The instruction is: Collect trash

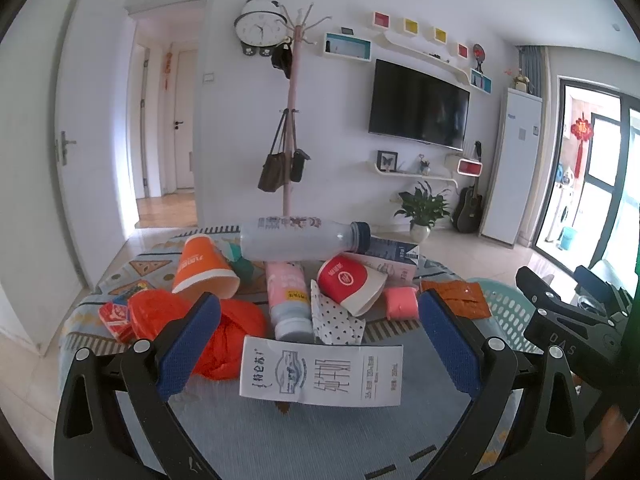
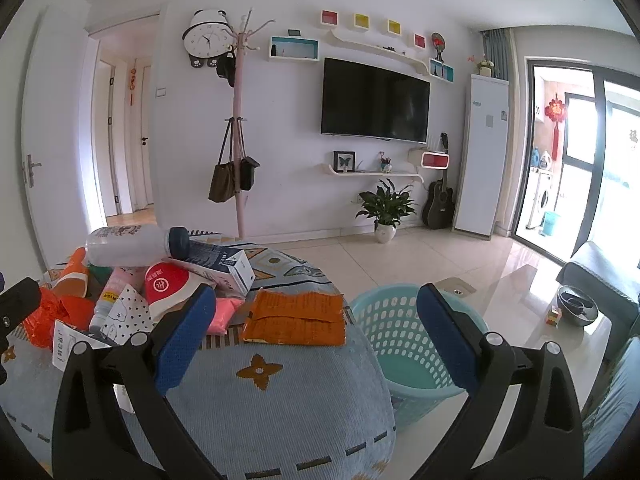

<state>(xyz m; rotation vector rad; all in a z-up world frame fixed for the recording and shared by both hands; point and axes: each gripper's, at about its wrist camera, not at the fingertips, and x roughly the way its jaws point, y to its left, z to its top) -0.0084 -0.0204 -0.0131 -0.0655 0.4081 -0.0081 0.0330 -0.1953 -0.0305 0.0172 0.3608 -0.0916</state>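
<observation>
Trash pile on the blue patterned cover. White milk carton (image 1: pixel 321 376) flat at the near edge. Crumpled orange plastic bag (image 1: pixel 228 336) at left. Orange paper cup (image 1: pixel 202 268) and red-and-white paper cup (image 1: pixel 352 284) both tipped on their sides. Pink bottle (image 1: pixel 289 300) lies cap toward the camera. Clear plastic bottle (image 1: pixel 304 240) lies horizontal on top of the pile. Flat orange packet (image 2: pixel 296 318) at the right edge, just beside the teal laundry basket (image 2: pixel 400 344) on the floor; basket interior appears bare.
</observation>
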